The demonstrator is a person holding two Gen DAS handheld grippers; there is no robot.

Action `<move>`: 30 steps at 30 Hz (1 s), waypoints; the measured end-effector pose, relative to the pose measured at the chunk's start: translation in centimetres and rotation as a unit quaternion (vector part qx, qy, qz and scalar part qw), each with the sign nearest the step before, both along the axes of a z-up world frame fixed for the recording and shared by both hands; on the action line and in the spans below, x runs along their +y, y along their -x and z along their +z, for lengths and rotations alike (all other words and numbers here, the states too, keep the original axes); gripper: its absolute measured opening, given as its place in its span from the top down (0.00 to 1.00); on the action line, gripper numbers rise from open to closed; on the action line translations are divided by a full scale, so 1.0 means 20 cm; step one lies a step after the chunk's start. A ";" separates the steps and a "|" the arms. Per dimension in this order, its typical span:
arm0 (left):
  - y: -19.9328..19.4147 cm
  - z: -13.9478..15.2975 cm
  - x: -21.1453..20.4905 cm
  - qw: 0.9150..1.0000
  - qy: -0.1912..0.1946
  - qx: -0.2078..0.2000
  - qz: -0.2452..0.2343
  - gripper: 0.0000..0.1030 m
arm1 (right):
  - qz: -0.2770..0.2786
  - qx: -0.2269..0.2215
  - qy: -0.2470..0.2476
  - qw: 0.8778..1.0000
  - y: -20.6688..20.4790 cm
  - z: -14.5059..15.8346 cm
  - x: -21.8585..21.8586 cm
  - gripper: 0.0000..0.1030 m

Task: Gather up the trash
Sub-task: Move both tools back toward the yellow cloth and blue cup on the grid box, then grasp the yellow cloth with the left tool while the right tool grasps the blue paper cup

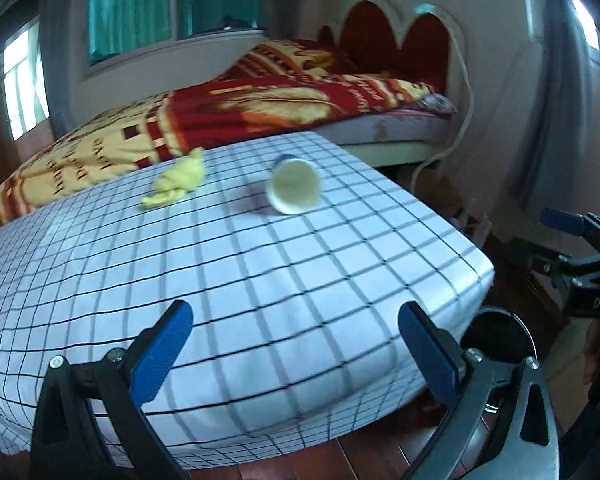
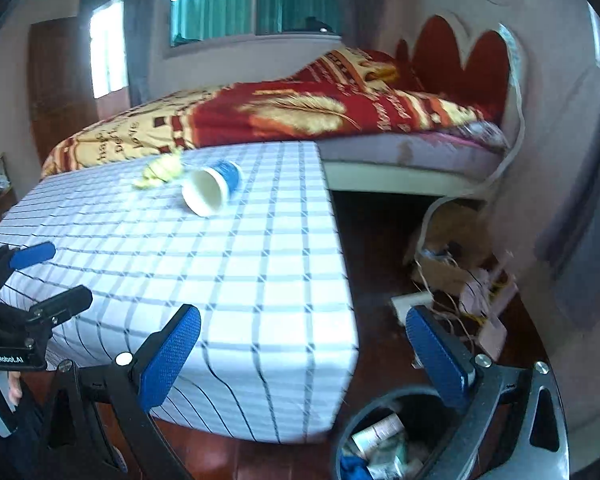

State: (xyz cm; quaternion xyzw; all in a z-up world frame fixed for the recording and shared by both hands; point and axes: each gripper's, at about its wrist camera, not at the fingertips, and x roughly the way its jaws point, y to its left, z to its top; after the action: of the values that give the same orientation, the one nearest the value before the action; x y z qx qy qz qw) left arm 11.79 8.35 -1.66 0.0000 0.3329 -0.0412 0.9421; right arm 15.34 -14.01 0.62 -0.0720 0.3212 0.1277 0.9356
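Paper cup (image 2: 214,190) on its side beside crumpled yellow wrapper (image 2: 160,171), checked cloth (image 2: 240,280).

Left gripper (image 1: 296,338), right gripper (image 2: 304,344): jaws wide apart.

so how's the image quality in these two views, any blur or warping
Left wrist view: motion blur smears the cup and yellow wrapper, and the fisheye bows the checked cloth. Right wrist view: also soft, the floor clutter streaked, window light blown out, corners vignetted black.
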 end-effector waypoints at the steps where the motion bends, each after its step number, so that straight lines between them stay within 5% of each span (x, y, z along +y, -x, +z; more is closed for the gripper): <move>1: 0.00 0.00 0.03 1.000 0.005 0.000 0.004 0.00 | 0.006 0.000 0.001 1.000 -0.02 0.01 0.04 0.00; 11: -0.17 -0.06 0.35 0.999 -0.001 0.013 0.052 0.09 | 0.042 0.020 -0.002 0.999 -0.37 -0.02 0.39 0.00; 16: -0.35 -0.08 0.47 0.997 -0.006 0.009 0.070 0.09 | 0.041 0.047 -0.005 0.998 -0.63 -0.11 0.50 0.10; 25: -0.84 -0.17 0.62 0.997 -0.018 0.023 0.075 0.09 | 0.064 0.082 -0.007 0.995 -1.01 -0.27 0.67 0.40; 30: -1.11 -0.18 0.65 0.997 -0.031 0.034 0.066 0.09 | 0.070 0.087 -0.012 0.994 -1.20 -0.30 0.73 0.76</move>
State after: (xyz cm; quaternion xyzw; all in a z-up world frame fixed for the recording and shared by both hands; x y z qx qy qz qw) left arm 33.96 21.44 -5.34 0.0058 0.3648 0.0309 0.9306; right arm 39.34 0.60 -5.38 -0.0717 0.3940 0.2026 0.8936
